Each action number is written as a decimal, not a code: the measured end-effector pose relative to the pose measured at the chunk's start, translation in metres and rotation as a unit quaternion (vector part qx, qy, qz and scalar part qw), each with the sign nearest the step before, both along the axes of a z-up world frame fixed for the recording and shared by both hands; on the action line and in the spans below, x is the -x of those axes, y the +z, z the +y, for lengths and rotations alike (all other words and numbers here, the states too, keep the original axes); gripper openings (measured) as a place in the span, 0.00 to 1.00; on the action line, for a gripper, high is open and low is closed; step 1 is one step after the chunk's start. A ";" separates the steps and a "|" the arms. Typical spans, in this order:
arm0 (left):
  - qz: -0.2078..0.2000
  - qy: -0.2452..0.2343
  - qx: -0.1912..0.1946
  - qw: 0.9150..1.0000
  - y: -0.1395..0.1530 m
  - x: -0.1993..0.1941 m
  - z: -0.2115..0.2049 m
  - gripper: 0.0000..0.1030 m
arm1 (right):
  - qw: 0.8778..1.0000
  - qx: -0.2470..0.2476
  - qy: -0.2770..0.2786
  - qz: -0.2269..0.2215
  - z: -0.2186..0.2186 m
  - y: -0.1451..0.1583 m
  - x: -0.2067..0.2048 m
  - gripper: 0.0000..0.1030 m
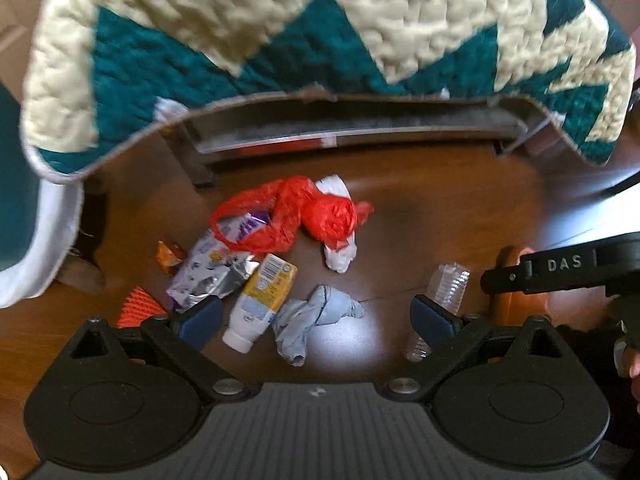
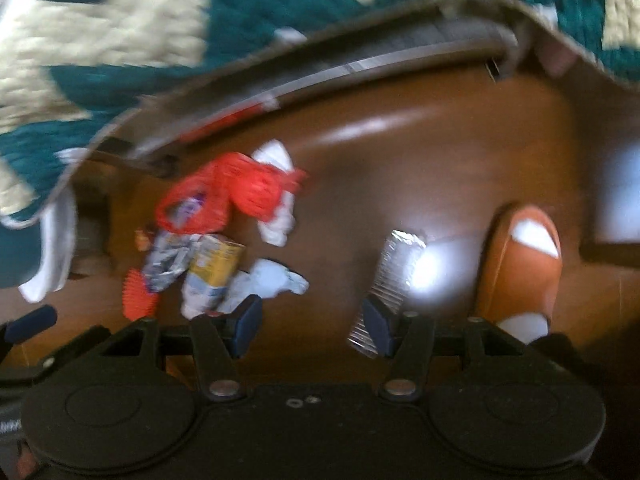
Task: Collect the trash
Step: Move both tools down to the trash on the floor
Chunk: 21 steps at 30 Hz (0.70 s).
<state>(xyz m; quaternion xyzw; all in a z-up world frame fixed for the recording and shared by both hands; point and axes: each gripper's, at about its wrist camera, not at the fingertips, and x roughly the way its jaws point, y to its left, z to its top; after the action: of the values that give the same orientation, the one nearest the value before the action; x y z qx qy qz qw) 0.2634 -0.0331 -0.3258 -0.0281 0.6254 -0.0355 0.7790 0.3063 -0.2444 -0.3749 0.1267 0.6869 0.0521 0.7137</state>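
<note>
You are over a brown wood floor [image 1: 400, 184] at the edge of a bed, whose teal-and-cream quilt [image 1: 280, 32] hangs across the far side and hides most of the frame under it. The trash lies in a loose heap on the floor, left of centre: a red bag [image 1: 304, 212] draped over a white wad [image 1: 340, 256], a foil wrapper [image 1: 208, 276], a yellow-and-white tube [image 1: 260, 300] and a pale blue rag [image 1: 312, 320] nearest you. A clear bottle [image 1: 448, 292] lies apart to the right, its near end hidden behind your left gripper [image 1: 316, 316], whose fingers stand wide apart around nothing. Your right gripper [image 2: 312, 320] is also spread and empty; its view is badly blurred, so the small orange bits left of the heap stay unreadable. A brown shoe [image 2: 524, 264] is cut off at the right.
</note>
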 end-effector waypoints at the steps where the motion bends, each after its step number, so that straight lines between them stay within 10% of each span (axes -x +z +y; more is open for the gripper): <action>1: 0.003 -0.005 -0.002 1.000 -0.008 -0.002 -0.003 0.98 | 1.000 0.010 -0.001 0.004 -0.002 -0.009 -0.002 0.54; 21: 0.115 -0.099 -0.029 0.988 -0.175 -0.015 -0.049 0.88 | 0.992 0.041 -0.066 0.097 -0.017 -0.160 -0.032 0.54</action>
<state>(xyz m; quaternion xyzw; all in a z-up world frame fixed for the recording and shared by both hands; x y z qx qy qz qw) 0.2789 -0.0821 -0.5010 0.0529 0.7115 -0.0909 0.6947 0.3382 -0.2611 -0.5345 0.1466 0.7450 -0.0359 0.6498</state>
